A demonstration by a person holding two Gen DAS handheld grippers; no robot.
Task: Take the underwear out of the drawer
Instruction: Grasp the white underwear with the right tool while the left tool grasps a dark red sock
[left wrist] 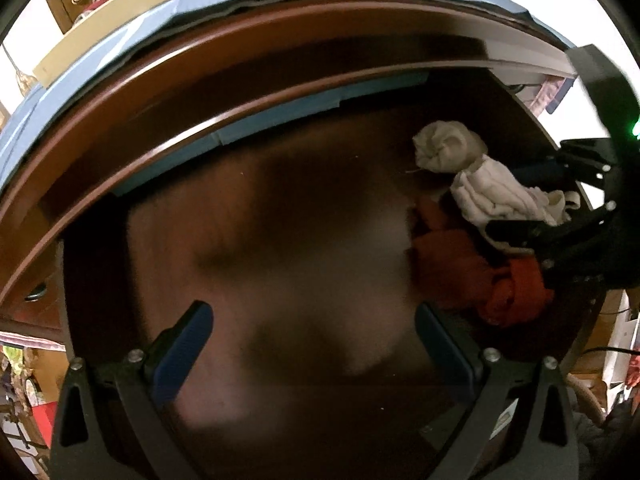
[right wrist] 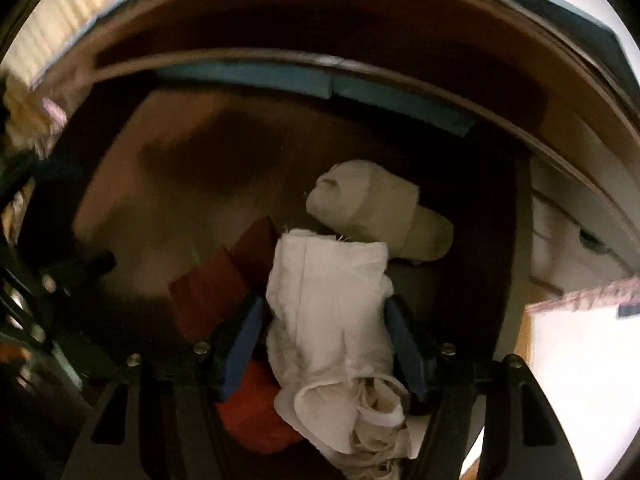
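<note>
The wooden drawer (left wrist: 280, 220) stands open beneath both grippers. White underwear (right wrist: 332, 300) lies crumpled in its right part, next to a rolled beige cloth (right wrist: 372, 204) and on top of a red cloth (right wrist: 216, 288). My right gripper (right wrist: 324, 308) points down with its blue pads (right wrist: 244, 336) on either side of the white underwear. The fabric fills the gap and is not visibly squeezed. In the left wrist view the white underwear (left wrist: 496, 196) lies between the right gripper's (left wrist: 508, 200) fingers. My left gripper (left wrist: 314, 344) hangs open over the bare drawer bottom.
A blue strip (left wrist: 280, 120) runs along the drawer's back under the dark cabinet frame (left wrist: 240, 52). The drawer's right wall (right wrist: 516, 240) stands close to the beige roll. The drawer's left half is bare wood (right wrist: 180, 160). Outside the drawer on the right is a pale surface (right wrist: 580, 360).
</note>
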